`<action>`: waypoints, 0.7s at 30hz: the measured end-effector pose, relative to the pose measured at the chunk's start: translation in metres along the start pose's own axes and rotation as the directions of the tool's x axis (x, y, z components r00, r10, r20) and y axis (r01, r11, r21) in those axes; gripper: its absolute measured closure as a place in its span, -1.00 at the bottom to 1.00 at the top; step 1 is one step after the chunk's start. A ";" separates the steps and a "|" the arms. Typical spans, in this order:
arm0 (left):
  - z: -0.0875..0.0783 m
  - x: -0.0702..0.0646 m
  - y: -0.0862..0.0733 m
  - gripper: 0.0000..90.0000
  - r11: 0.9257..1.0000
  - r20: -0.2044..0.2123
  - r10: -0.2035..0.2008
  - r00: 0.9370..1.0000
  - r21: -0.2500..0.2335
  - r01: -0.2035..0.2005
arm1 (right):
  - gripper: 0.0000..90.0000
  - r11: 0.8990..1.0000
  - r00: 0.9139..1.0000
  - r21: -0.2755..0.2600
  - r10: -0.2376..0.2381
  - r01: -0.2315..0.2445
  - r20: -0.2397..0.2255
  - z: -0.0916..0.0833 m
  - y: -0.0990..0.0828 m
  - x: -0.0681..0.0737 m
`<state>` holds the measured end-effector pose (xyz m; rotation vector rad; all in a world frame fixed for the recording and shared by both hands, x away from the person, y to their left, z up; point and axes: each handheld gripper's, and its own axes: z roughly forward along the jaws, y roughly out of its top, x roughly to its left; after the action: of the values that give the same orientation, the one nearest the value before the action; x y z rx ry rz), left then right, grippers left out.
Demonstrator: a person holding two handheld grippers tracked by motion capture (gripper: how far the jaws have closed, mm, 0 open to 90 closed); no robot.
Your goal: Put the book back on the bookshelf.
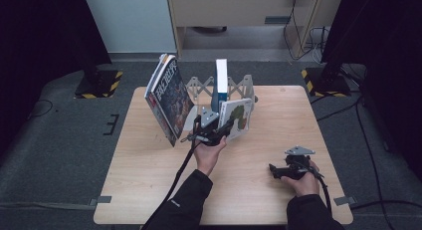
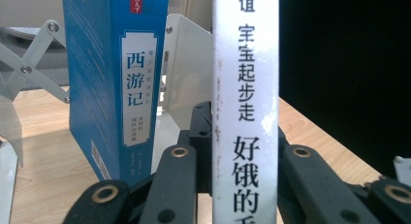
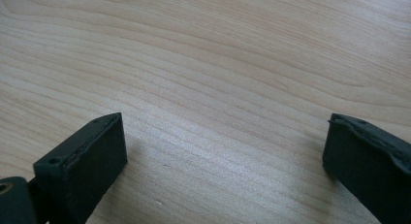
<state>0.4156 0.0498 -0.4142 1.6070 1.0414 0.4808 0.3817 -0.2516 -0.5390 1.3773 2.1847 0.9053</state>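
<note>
Across the wooden counter point(image 1: 149, 190), largest first: a big dark-covered book point(image 1: 169, 98) propped at a tilt on the far left part, top leaning left, its lower corner down on the wood near the left gripper

Next, a grey folding book rack point(image 1: 239, 85) with scissor-lattice sides at the far middle of the counter, with a blue-and-white book point(image 1: 221, 83) standing upright in it; seen from the left gripper view as a blue spine point(image 2: 116, 88) with a white label, left of the rack's pale end plate point(image 2: 186, 64)

Then the thin white picture book point(image 1: 235, 118), green drawing on its cover, standing on edge just right of the blue one at the front of the rack, leaning slightly; its white spine point(image 2: 245, 107) with black characters running straight up the middle of the left gripper view

Left gripper point(image 1: 215, 133) held level in the left hand point(image 1: 209, 153), jaws clamped on the lower part of that white picture book, one black jaw at each side of the spine

Right gripper point(image 1: 276, 170) in the right hand point(image 1: 303, 182), down on the near right part of the counter, well apart from the books; jaws wide apart with bare wood point(image 3: 218, 88) between them, gripping nothing
</note>
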 end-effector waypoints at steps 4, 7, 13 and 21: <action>0.008 0.002 -0.003 0.65 1.000 -0.015 0.000 1.000 0.003 0.000 | -0.96 1.000 1.000 -0.003 0.001 -0.001 0.003 0.000 0.000 0.000; 0.013 0.002 -0.004 0.65 1.000 -0.034 0.006 0.999 -0.001 -0.006 | -0.96 1.000 1.000 -0.003 0.001 -0.001 0.004 0.000 0.000 0.000; 0.023 0.002 -0.008 0.65 1.000 -0.058 0.021 0.998 0.007 -0.020 | -0.96 1.000 1.000 -0.003 0.001 -0.001 0.004 0.000 0.000 0.000; 0.036 0.000 -0.010 0.65 0.999 -0.084 0.031 0.996 0.009 -0.031 | -0.96 1.000 1.000 -0.002 0.001 -0.001 0.005 0.000 0.000 0.000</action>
<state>0.4389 0.0291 -0.4347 1.6237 1.0835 0.5701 0.3818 -0.2510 -0.5393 1.3781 2.1789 0.9039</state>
